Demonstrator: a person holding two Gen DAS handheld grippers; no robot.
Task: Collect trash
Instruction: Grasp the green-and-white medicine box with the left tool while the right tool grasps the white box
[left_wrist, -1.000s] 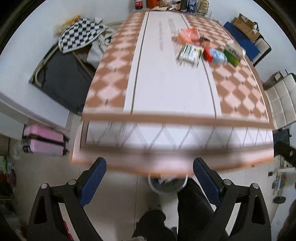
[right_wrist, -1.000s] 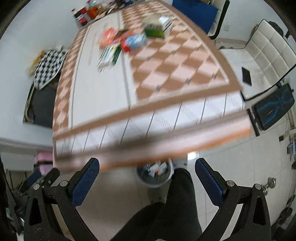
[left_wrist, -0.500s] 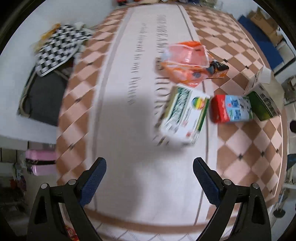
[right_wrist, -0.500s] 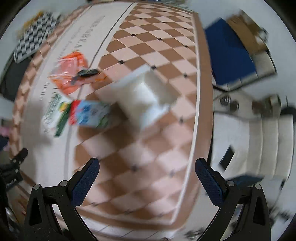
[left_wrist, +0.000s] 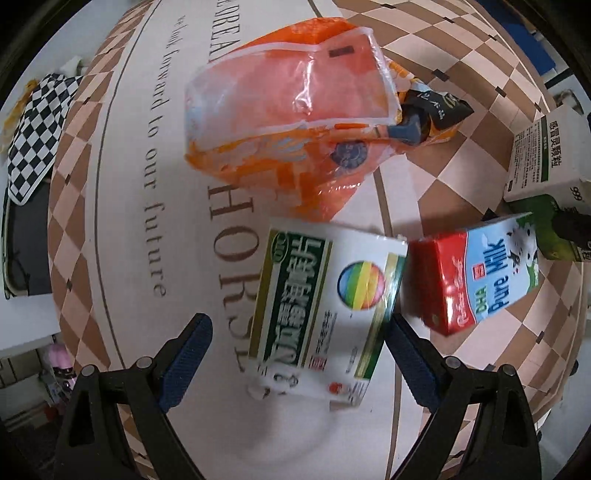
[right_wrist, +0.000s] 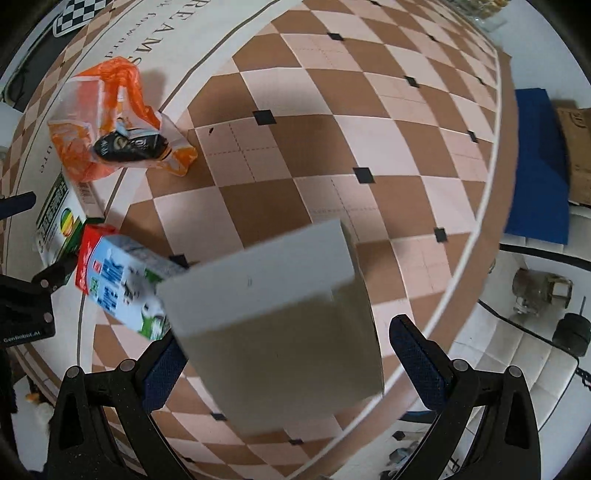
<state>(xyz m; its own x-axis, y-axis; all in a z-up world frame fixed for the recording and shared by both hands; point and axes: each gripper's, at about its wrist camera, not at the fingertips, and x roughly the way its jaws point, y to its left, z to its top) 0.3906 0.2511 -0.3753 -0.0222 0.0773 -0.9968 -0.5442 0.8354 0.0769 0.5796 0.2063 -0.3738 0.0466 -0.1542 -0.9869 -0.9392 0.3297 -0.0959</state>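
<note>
Trash lies on a checkered table (left_wrist: 110, 206). A white and green medicine box (left_wrist: 325, 314) lies between the open fingers of my left gripper (left_wrist: 297, 354). Beyond it is an orange plastic bag (left_wrist: 291, 103) with a black wrapper (left_wrist: 436, 107). To the right are a red and blue milk carton (left_wrist: 476, 277) and a white box with green print (left_wrist: 546, 155). In the right wrist view that white box (right_wrist: 280, 325) fills the gap of my open right gripper (right_wrist: 291, 354); whether the pads touch it is unclear. The milk carton (right_wrist: 118, 280) and orange bag (right_wrist: 107, 122) lie to its left.
The table's right edge (right_wrist: 484, 221) runs close to the right gripper, with a blue seat (right_wrist: 535, 162) and white sofa (right_wrist: 517, 332) beyond. A checkered cloth (left_wrist: 33, 122) lies off the table's left side. The left gripper's body (right_wrist: 22, 295) shows at the left.
Both grippers moved from beyond the table's near edge out over the table and down to the trash. The left now straddles the medicine box, the right the white box.
</note>
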